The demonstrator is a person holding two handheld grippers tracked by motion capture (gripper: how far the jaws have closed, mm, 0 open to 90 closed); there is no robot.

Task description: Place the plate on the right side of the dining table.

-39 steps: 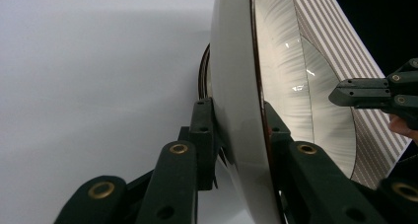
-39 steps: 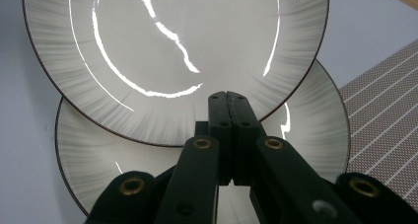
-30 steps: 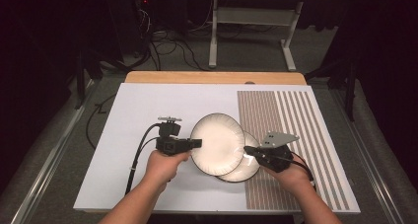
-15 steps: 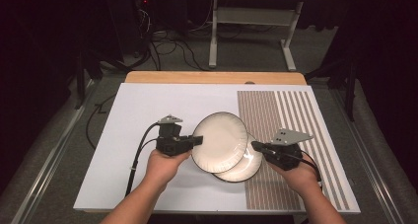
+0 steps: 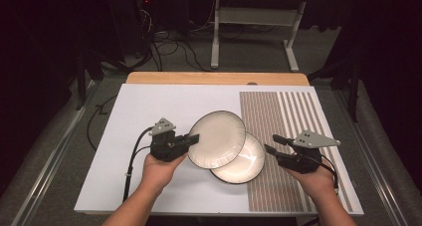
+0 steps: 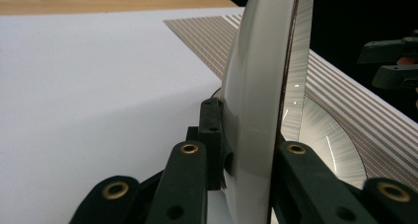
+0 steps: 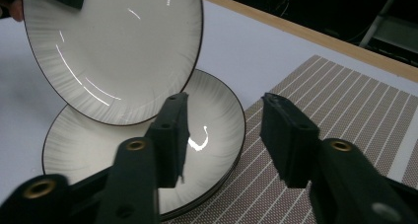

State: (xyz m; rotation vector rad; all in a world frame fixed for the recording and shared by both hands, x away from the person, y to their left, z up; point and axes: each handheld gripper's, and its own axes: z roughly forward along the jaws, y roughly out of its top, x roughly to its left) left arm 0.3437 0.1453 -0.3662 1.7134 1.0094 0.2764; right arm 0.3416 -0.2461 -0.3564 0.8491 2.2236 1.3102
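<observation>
Lettering or brand marks: I can read none on the plates, the mat or the grippers from any of my cameras.

My left gripper (image 5: 193,138) is clamped on the rim of the upper plate (image 5: 217,139). In the left gripper view I see that plate (image 6: 256,100) edge-on, standing between the two black jaws, which press against its two faces. I have it lifted and tilted, its near-left edge in my grip and its lower edge hanging over the lower plate (image 5: 244,161); whether the two plates touch I cannot tell. Both are white with fine radial lines and a thin dark rim.

The lower plate lies flat on the white tabletop (image 5: 149,106), its right edge just over the border of the striped brown placemat (image 5: 283,121). In the right gripper view I see it (image 7: 217,120) under the tilted one (image 7: 113,51), with the mat (image 7: 355,110) to its right.

My right gripper (image 5: 272,143) holds nothing. Its jaws stand well apart, with a clear gap between them in the right gripper view (image 7: 224,135), and they hover just beside the lower plate's right rim, above the mat, pointing towards the plates. My right hand (image 5: 311,178) grips its body, and my left hand (image 5: 158,169) carries the other gripper. A wooden edge (image 5: 214,78) runs along the far side of the table.
</observation>
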